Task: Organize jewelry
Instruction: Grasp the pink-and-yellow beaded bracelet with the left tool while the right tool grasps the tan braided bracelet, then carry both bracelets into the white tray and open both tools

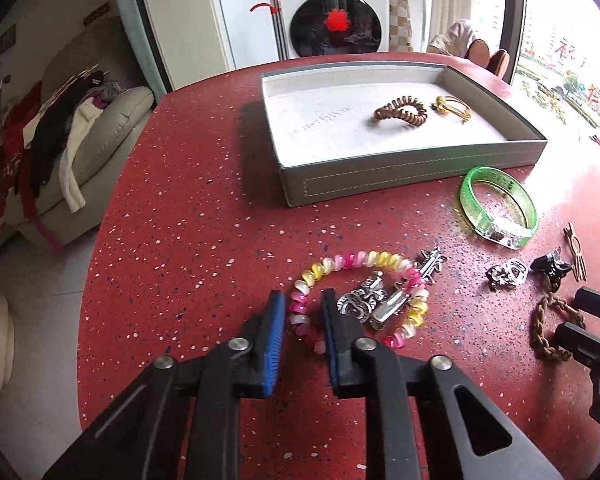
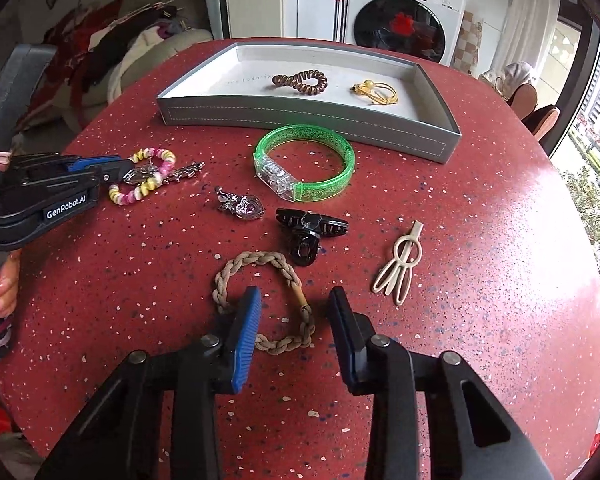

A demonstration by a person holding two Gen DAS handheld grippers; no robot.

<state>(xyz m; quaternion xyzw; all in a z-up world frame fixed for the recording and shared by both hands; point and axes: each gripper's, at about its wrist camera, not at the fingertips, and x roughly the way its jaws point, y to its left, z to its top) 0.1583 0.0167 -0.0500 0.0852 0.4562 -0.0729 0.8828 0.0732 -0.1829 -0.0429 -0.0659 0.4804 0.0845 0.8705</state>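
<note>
1. A round red speckled table point(image 2: 480, 240) is seen, with jewelry laid out on it.
2. A grey tray point(image 2: 300, 114) is set at the far side of the table. A brown coil hair tie point(image 2: 300, 80) and a yellow hair tie point(image 2: 376, 90) are kept inside it, a little apart.
3. The left gripper point(image 1: 302, 312) is closed tight on the near side of a pink and yellow coil bracelet point(image 1: 360, 260). One blue pad is set outside the ring and the other pad inside it.
4. Two silver hair clips point(image 1: 374, 304) are found inside that bracelet's ring, just beside the inner pad.
5. The right gripper point(image 2: 296, 300) is held low over a braided tan bracelet point(image 2: 260, 264). Its jaws are partly closed, with one side of the bracelet between them. The pads are not seen pressing on it.
6. A green clear bangle point(image 2: 304, 160) is laid just in front of the tray.
7. A silver charm point(image 2: 240, 204) is seen between the coil bracelet and a black claw clip point(image 2: 310, 228).
8. A cream hairpin point(image 2: 400, 268) is placed to the right of the black clip, apart from it.
9. A person's fingers point(image 2: 4, 284) are seen on the left gripper's handle.
</note>
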